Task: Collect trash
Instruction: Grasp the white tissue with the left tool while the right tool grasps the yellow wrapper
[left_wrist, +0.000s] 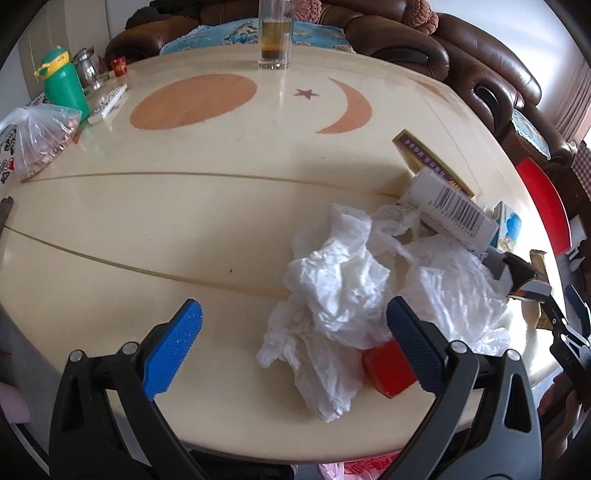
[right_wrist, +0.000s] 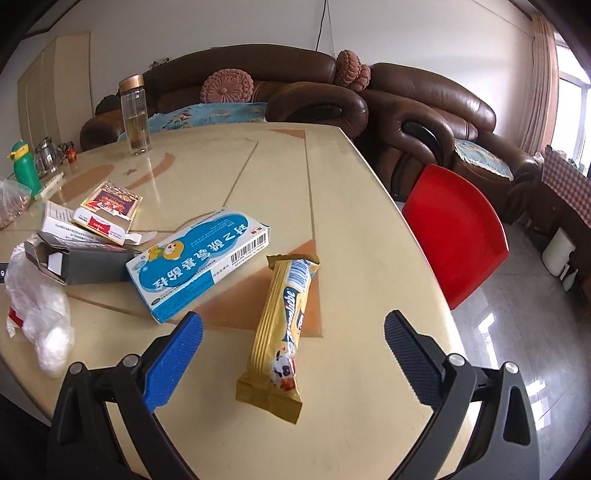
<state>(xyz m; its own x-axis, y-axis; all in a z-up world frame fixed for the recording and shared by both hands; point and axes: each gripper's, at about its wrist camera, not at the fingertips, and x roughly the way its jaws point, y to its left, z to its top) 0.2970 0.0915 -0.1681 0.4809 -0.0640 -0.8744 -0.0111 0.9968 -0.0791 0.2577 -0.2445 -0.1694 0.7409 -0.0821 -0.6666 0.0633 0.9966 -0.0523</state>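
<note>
Left gripper (left_wrist: 293, 321): jaws wide, empty, above table (left_wrist: 184, 221).
Tissue (left_wrist: 332, 295): crumpled, between the jaws toward 1 o'clock; red box (left_wrist: 388, 369) touching it at 5 o'clock.
Right gripper (right_wrist: 293, 328): jaws wide, empty.
Wrapper (right_wrist: 282, 336): gold, flat on table, between the jaws.
Blue box (right_wrist: 199, 262): 10 o'clock of wrapper, just beside.
Glass bottle (right_wrist: 135, 114): far edge, well apart.
Red chair (right_wrist: 458, 232): 2 o'clock, off table.

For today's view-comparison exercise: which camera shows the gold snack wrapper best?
The right wrist view: the gold snack wrapper lies whole and unobstructed on the table. The left wrist view shows at most a sliver at its right edge.
</note>
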